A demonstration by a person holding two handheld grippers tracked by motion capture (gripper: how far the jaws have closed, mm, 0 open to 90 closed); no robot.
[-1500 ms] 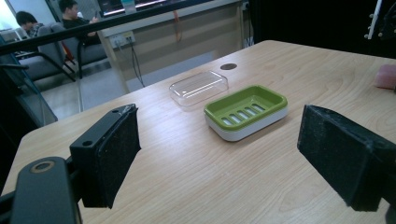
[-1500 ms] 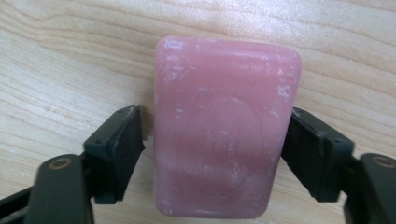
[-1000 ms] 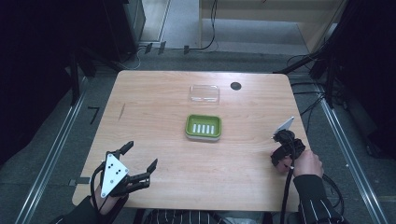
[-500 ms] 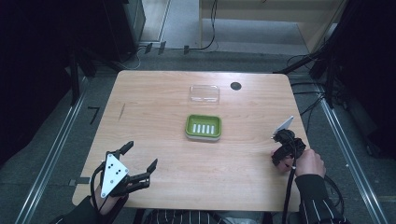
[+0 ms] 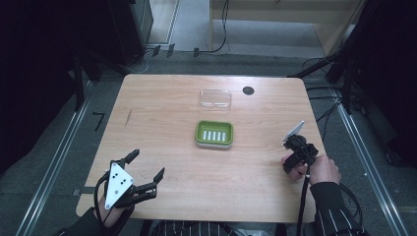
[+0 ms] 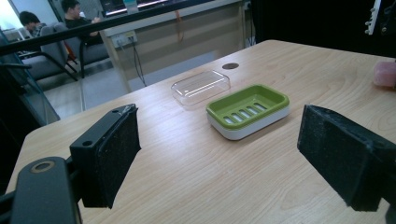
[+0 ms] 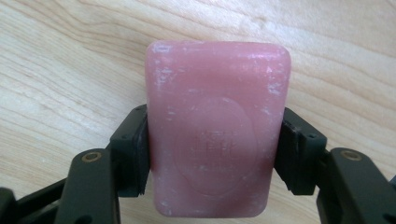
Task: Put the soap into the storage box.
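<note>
A pink soap (image 7: 215,128) is gripped by the right claw (image 7: 212,149), its two jaws pressed against the bar's long sides, just above the table (image 7: 56,56). In the high view the right claw (image 5: 295,158) is seen near the table's right edge, pointed downward, with the person's hand (image 5: 322,169) behind it; whether the soap rests on the wood or is lifted cannot be told.

The left claw (image 5: 143,172) is held at the near left corner of the table (image 5: 162,113), its jaws spread wide with nothing between them. In the left gripper view the soap (image 6: 385,73) is glimpsed at the right edge.

A green dish (image 5: 214,133) is placed at the middle of the table, well apart from both claws. A clear lid (image 5: 215,99) lies just beyond it, and a dark round hole (image 5: 248,90) is seen beside the lid.
</note>
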